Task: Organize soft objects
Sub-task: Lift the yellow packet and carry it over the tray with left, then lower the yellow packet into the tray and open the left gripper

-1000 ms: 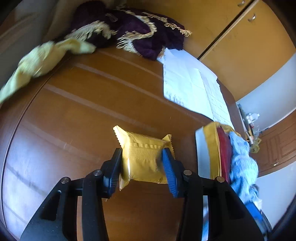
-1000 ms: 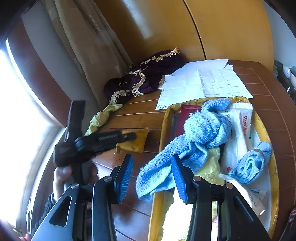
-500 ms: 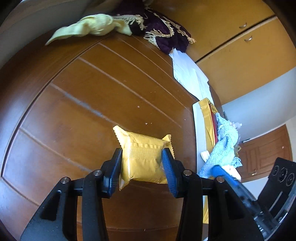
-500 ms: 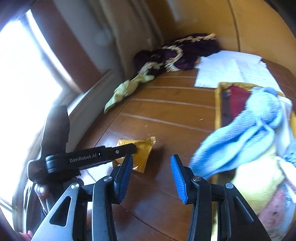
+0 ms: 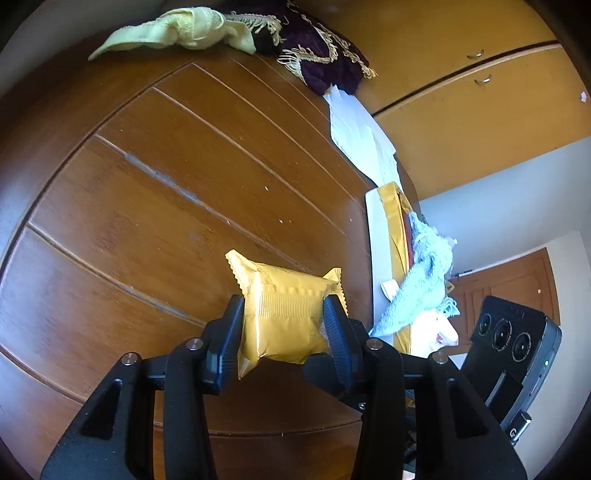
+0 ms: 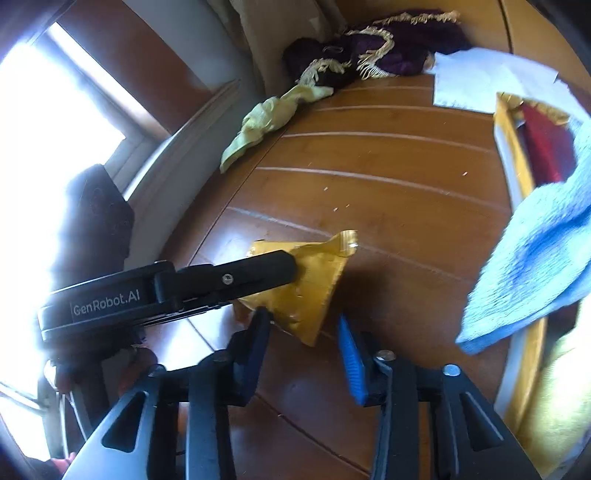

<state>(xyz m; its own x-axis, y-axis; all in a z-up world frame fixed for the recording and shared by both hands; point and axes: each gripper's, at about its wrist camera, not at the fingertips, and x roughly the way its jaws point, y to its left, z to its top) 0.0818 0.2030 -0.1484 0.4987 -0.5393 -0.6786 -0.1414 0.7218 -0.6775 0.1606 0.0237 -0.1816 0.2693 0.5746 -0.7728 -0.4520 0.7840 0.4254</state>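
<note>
Your left gripper (image 5: 284, 325) is squeezed tight on a shiny gold foil packet (image 5: 286, 314), one blue pad on each side, and holds it above the brown wooden table (image 5: 147, 206). Your right gripper (image 6: 304, 343) is spread wide and holds nothing. Its left finger (image 6: 255, 343) sits just beside the bottom of the packet (image 6: 306, 288); you cannot tell if they touch.

In the right wrist view the left gripper's black finger (image 6: 236, 277) covers part of the packet. The fluffy blue towel (image 6: 532, 266) on the right is blurry, and the yellow tray (image 6: 513, 147) under it is cut off at the edge. The window on the left is too bright to see through.

Only the left wrist view shows the towel (image 5: 424, 280) hanging over the tray's near side. Both views show the pale yellow cloth (image 5: 184, 31) and the purple cloth with gold fringe (image 5: 321, 55) at the far end of the table, and the white paper sheets (image 6: 491, 77) next to them.
</note>
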